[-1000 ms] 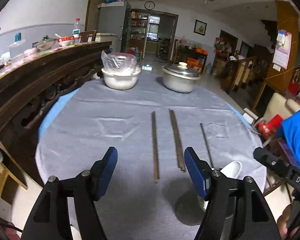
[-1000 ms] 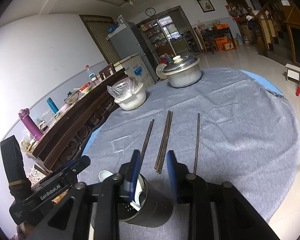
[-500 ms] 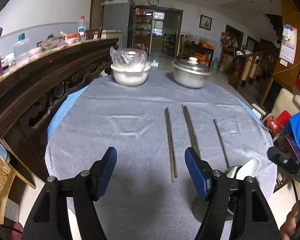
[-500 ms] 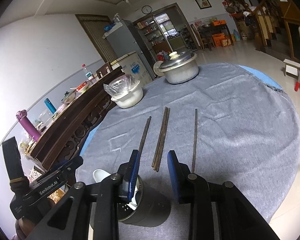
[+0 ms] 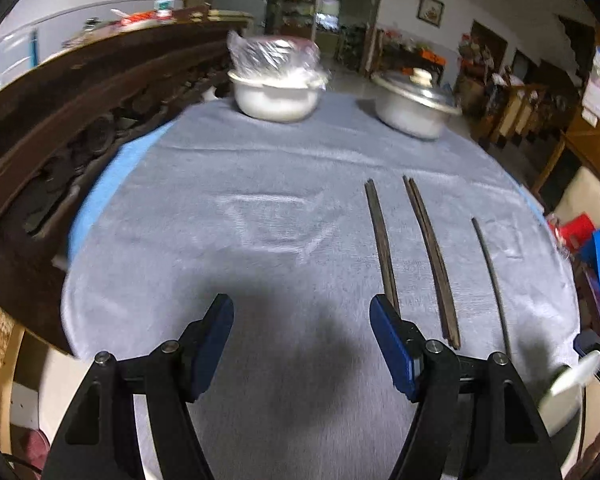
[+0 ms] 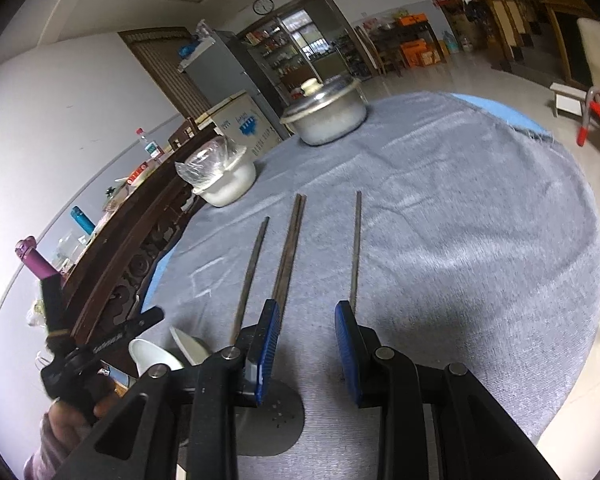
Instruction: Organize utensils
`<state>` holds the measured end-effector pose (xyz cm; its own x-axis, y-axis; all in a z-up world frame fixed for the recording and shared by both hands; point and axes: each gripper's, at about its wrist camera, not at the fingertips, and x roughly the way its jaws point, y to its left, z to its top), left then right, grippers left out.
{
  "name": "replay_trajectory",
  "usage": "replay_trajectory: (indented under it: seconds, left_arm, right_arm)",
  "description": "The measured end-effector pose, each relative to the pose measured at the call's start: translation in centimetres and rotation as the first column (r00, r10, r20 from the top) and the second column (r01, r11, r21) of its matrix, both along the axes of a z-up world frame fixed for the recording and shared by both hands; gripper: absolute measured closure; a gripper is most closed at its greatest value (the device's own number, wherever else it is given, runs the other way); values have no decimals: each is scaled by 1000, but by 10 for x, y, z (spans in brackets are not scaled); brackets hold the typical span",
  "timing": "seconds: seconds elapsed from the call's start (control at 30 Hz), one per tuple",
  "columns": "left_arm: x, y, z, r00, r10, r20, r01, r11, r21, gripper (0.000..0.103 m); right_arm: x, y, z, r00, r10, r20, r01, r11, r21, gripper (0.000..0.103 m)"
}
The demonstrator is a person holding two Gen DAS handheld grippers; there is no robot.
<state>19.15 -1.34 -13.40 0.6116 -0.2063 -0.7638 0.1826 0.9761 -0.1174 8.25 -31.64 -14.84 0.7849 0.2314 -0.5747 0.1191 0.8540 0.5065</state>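
Left gripper (image 5: 302, 334) jaws wide, empty, w/ single chopstick (image 5: 381, 242) just ahead of its right finger; right gripper (image 6: 307, 346) jaws part-open, holding nothing, paired chopsticks (image 6: 289, 246) ahead betw. fingers, steel utensil holder (image 6: 270, 420) below-left.

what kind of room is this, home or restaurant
Most likely a home's dining area: a round cloth-covered table holds chopsticks and a lidded pot, with a fridge and a carved wooden sideboard close by.
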Motion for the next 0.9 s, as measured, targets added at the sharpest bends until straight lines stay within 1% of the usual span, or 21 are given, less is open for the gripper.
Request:
replay_trajectory:
  seconds: [0.17, 0.27, 0.4, 0.53, 0.6, 0.67, 0.73, 0.83, 0.9]
  left_arm:
    - [35, -27, -23, 996, -62, -71, 67, 996, 63, 32]
    - [47, -40, -30, 991, -89, -96, 97, 993, 73, 32]
    - [63, -58, -39, 987, -108, -116, 125, 981, 150, 32]
    - [76, -70, -48, 979, -128, -161, 154, 974, 166, 32]
    - [78, -73, -51, 976, -139, -167, 170, 967, 191, 32]
    - [79, -77, -50, 977, -146, -152, 177, 962, 209, 32]
    - [81, -78, -50, 977, -143, -158, 175, 962, 208, 32]
    - [85, -79, -49, 974, -130, -188, 166, 967, 194, 32]
    - [84, -81, -47, 974, -130, -186, 167, 966, 197, 32]
  right_arm:
    - [4, -7, -8, 1000, -11, -22, 11, 1000, 5, 72]
    - [6, -12, -12, 999, -18, -30, 19, 1000, 11, 72]
    - [8, -18, -19, 999, -25, -44, 26, 999, 31, 72]
    - [9, -21, -24, 998, -26, -49, 28, 999, 40, 72]
    - [8, -24, -25, 998, -30, -49, 32, 998, 45, 72]
    - [8, -28, -26, 998, -36, -49, 39, 998, 53, 72]
    - [8, -32, -26, 998, -44, -49, 47, 997, 62, 72]
    - [7, -35, -27, 998, -49, -48, 53, 996, 67, 70]
    - [6, -37, -27, 998, -53, -43, 56, 996, 69, 64]
